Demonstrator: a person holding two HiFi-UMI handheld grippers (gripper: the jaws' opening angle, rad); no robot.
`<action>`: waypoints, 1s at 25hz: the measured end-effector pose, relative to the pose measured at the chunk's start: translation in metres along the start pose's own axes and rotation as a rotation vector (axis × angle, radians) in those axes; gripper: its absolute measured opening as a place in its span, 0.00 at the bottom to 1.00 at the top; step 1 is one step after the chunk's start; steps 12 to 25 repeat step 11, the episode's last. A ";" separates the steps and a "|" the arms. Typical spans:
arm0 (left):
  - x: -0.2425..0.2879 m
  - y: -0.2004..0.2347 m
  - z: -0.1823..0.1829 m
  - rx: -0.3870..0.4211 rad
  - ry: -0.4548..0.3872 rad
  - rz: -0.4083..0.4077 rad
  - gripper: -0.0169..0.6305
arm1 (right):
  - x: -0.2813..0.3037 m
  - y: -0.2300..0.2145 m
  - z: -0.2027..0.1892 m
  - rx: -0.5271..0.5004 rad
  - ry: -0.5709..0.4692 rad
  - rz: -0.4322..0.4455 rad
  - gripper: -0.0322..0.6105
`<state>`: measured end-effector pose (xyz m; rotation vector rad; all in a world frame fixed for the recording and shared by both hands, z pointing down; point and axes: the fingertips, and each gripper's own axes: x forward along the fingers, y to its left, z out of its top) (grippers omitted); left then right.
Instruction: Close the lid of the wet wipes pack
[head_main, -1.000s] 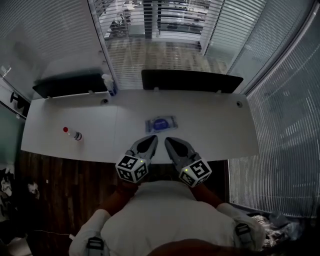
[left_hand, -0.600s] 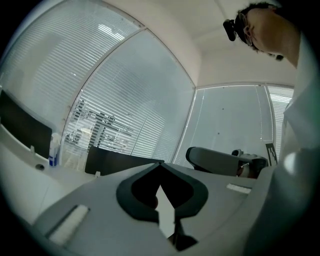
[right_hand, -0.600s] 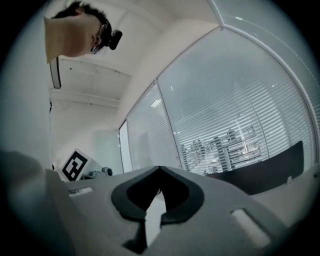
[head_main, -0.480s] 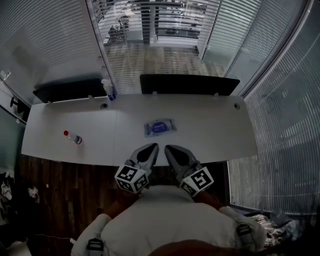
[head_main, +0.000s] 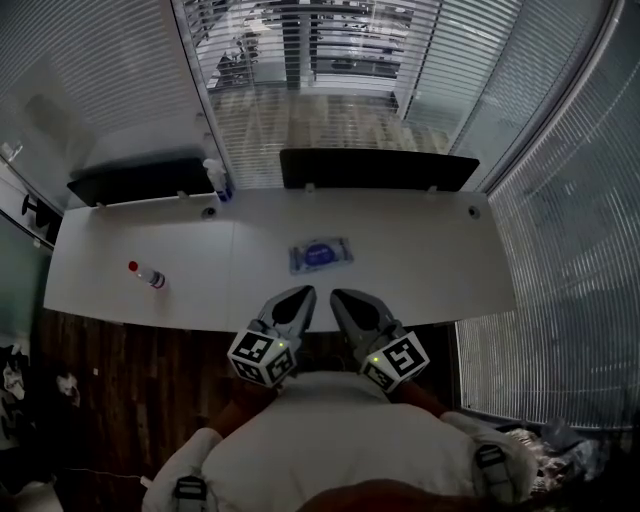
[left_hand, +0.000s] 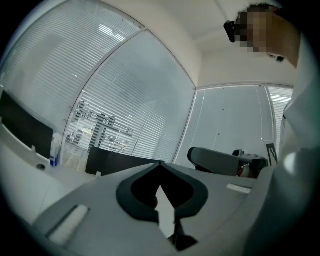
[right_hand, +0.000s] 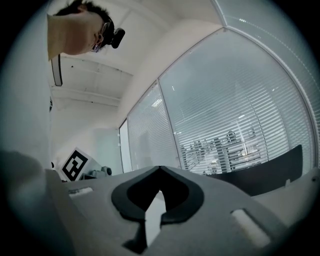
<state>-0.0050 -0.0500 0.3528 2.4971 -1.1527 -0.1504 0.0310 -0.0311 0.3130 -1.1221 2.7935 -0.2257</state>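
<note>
The wet wipes pack (head_main: 321, 254), a pale translucent packet with a blue oval on top, lies flat in the middle of the white desk (head_main: 430, 260). It is too small to tell how its lid stands. My left gripper (head_main: 304, 294) and right gripper (head_main: 339, 296) are held side by side at the desk's near edge, close to my body, a short way short of the pack. Both are shut with nothing between the jaws. In the left gripper view the left gripper (left_hand: 160, 163) points up at the blinds, as does the right gripper (right_hand: 159, 168) in its view; neither shows the pack.
A small bottle with a red cap (head_main: 147, 274) lies at the desk's left. A spray bottle (head_main: 214, 177) stands at the back edge between two dark panels (head_main: 378, 168) (head_main: 140, 174). Glass walls with blinds surround the desk; dark wood floor lies below.
Both grippers have drawn back slightly toward my body. The pack has not moved on the desk.
</note>
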 end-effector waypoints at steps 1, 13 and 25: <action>0.000 0.000 -0.001 -0.001 0.000 0.000 0.03 | 0.000 0.000 -0.001 -0.001 0.001 0.002 0.05; 0.007 -0.006 -0.005 0.003 0.007 -0.017 0.03 | -0.003 -0.002 -0.005 -0.004 0.011 0.000 0.05; 0.007 -0.006 -0.005 0.003 0.007 -0.017 0.03 | -0.003 -0.002 -0.005 -0.004 0.011 0.000 0.05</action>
